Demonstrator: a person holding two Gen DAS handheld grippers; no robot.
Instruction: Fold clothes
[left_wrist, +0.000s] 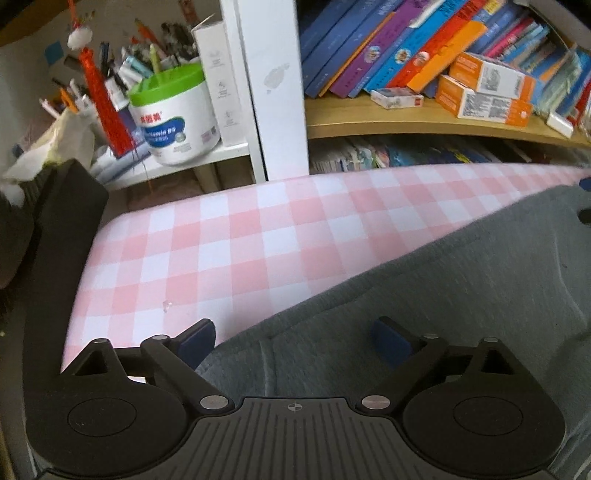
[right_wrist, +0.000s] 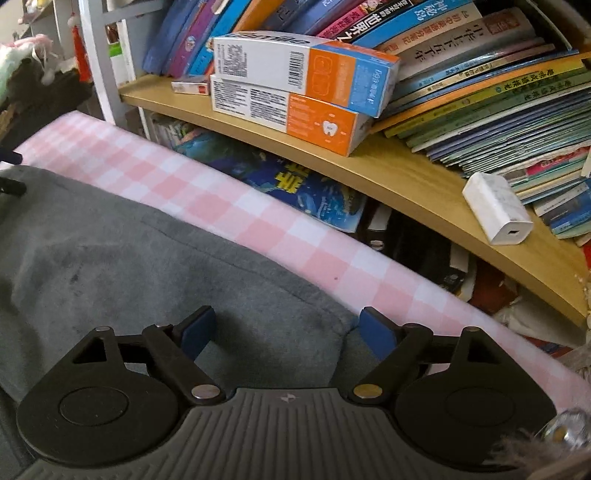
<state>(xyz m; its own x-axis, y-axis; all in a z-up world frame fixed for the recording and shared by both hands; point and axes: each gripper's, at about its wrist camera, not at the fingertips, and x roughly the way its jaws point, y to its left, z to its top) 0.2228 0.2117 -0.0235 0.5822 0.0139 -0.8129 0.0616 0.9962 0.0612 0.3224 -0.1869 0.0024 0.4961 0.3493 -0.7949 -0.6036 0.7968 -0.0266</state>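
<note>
While a pink-and-white checked tabletop (left_wrist: 229, 236) fills the middle of both wrist views, a grey garment (left_wrist: 461, 280) lies spread across its near part, its far edge running diagonally over the checks. Behind the tabletop stands a wooden bookshelf (right_wrist: 424, 177) crowded with leaning books (left_wrist: 388, 44); more books sit on the level below it. On the shelf board two orange-and-white boxes (right_wrist: 306, 92) are stacked one on the other, with a small red-and-white box (right_wrist: 190, 88) just beside them and a white charger block (right_wrist: 496, 208) lying further along the board. To the left of the shelf, in the left wrist view, a white tub with a green rim (left_wrist: 173, 118) holds pens, near a red tassel (left_wrist: 105, 110). The left gripper (left_wrist: 295, 336) hangs over the garment's left edge with its jaws spread wide: one blue pad is over the checked cloth, the other over the grey fabric, and nothing is pinched between them. The right gripper (right_wrist: 286, 334) hangs over the garment's right corner, its jaws likewise wide apart, with grey fabric lying below the gap and neither pad pressing on it.
</note>
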